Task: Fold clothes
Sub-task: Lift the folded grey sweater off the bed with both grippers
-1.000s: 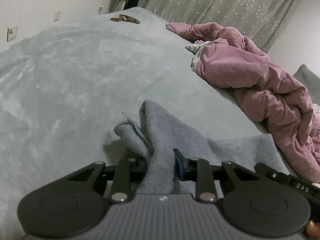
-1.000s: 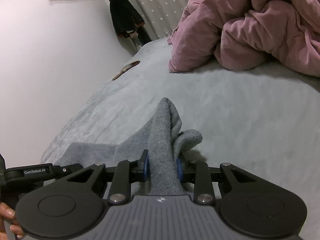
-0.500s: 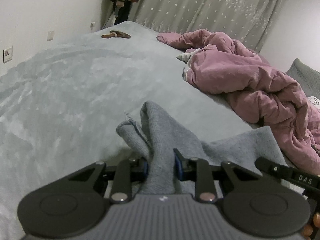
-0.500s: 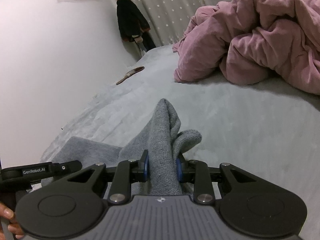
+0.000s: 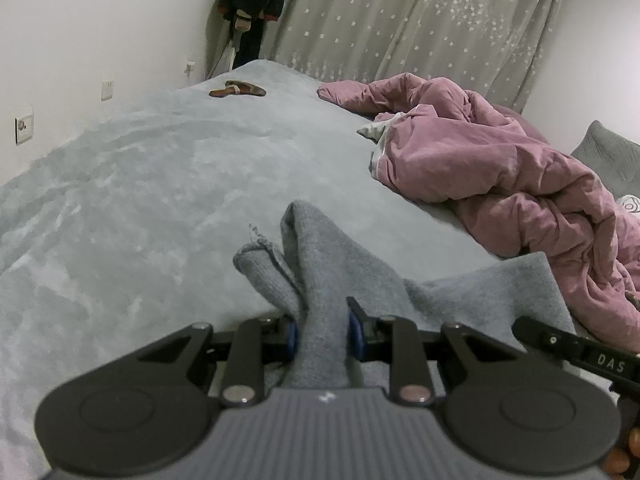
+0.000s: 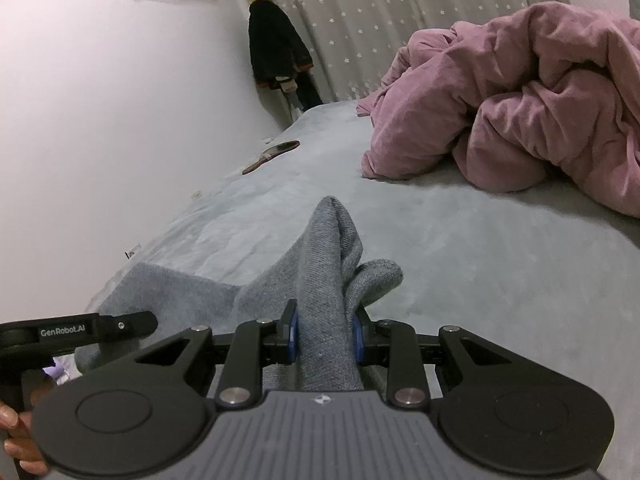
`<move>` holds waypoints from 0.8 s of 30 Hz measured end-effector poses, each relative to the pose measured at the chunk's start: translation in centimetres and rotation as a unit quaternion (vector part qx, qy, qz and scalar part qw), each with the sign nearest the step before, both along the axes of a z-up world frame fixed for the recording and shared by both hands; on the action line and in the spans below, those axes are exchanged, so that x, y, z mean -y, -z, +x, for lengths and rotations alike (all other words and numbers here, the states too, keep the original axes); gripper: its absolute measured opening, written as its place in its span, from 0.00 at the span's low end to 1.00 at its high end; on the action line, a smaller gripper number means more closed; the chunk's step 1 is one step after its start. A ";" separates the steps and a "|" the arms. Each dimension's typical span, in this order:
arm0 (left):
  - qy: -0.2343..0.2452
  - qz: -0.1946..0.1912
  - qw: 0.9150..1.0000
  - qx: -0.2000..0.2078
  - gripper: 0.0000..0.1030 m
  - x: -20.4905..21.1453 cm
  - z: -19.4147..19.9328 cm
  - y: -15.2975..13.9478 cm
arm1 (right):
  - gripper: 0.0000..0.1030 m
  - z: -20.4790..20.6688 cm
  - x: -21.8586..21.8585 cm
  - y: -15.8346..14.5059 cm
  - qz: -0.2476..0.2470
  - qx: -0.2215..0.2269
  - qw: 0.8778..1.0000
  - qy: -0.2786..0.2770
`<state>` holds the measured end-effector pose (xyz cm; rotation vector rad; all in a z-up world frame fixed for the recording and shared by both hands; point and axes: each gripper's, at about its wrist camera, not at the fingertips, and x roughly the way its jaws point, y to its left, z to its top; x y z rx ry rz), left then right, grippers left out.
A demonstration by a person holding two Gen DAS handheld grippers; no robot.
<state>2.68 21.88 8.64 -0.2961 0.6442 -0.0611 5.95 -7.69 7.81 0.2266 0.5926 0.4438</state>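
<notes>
Both grippers have a bunch of the same grey knit garment (image 5: 320,280) pinched up off the bed (image 5: 140,200): the left gripper (image 5: 322,330) has its jaws clamped on one gathered corner, and the right gripper (image 6: 324,334) has its jaws clamped on another, with the cloth slung between them and trailing down onto the grey bedcover. From where I stand this looks like the carry-over part of a fold, an edge held at two points and ready to be laid over the rest of the garment. To do it well, I would keep the two hands level with each other and pulled gently apart so the held edge stays taut and straight, then bring it down flat onto the open stretch of bed before letting go. The pink duvet (image 5: 500,184) is heaped well off to the right and the brown object (image 5: 240,90) lies far up by the wall, so neither should get in the way. The thick wad in each grip may leave lumps, so a smoothing pass will probably be needed.
</notes>
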 end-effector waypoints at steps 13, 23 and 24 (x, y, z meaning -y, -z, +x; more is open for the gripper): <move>-0.004 0.038 0.999 0.007 0.22 -0.6 -1.4 -0.8 | 0.25 -1.3 -1.9 -0.4 -0.025 0.022 0.999 -0.019; -0.010 0.043 0.999 0.022 0.21 -2.5 -3.0 -1.8 | 0.25 -2.9 -3.4 -1.2 -0.026 0.040 0.998 -0.038; -0.012 0.043 0.999 0.021 0.21 -2.6 -3.2 -1.8 | 0.25 -3.1 -3.6 -1.3 -0.027 0.042 0.998 -0.039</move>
